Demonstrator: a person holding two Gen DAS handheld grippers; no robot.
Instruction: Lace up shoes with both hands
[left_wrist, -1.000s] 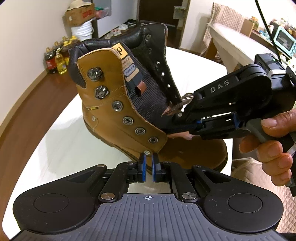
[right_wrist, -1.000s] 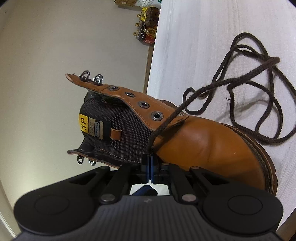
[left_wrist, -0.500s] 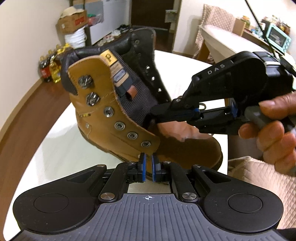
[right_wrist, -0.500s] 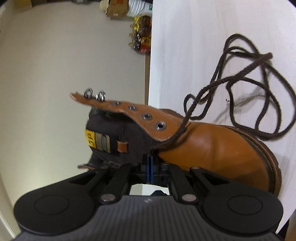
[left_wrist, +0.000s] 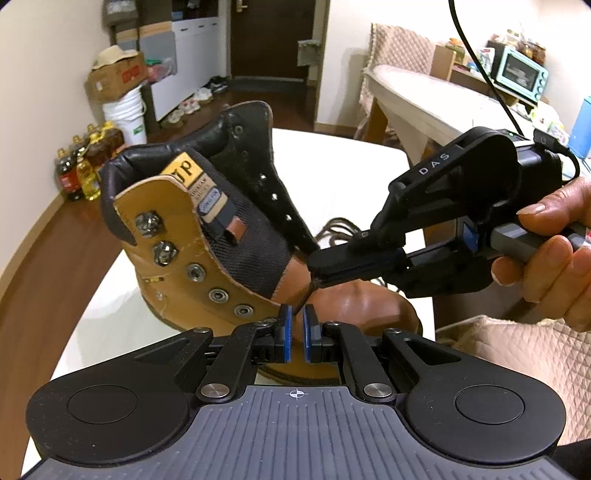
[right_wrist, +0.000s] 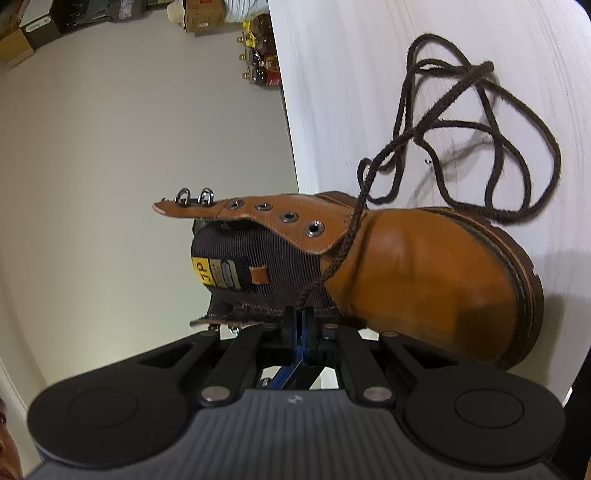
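The boot (left_wrist: 221, 258) stood on the white surface (right_wrist: 351, 74), just beyond both sets of fingers. The right fingers (right_wrist: 300, 317) pinched the dark lace (right_wrist: 347, 243) taut; the left fingers (left_wrist: 295, 325) stood narrowly parted beside the lowest eyelet (left_wrist: 243, 309), apparently gripping nothing. Best keep tension and feed the lace end straight.

The yellow patch (left_wrist: 183, 169) at the top of the boot's tongue (left_wrist: 255, 236) carries the black letters "JP", and the same patch (right_wrist: 200, 272) shows them turned on their side in the right wrist view. The small labels below it bear print too fine to read. White letters "DAS" stand on the black housing of the right gripper (left_wrist: 320, 271), and the red marking on a cardboard box (left_wrist: 114, 79) in the background is too blurred to make out.
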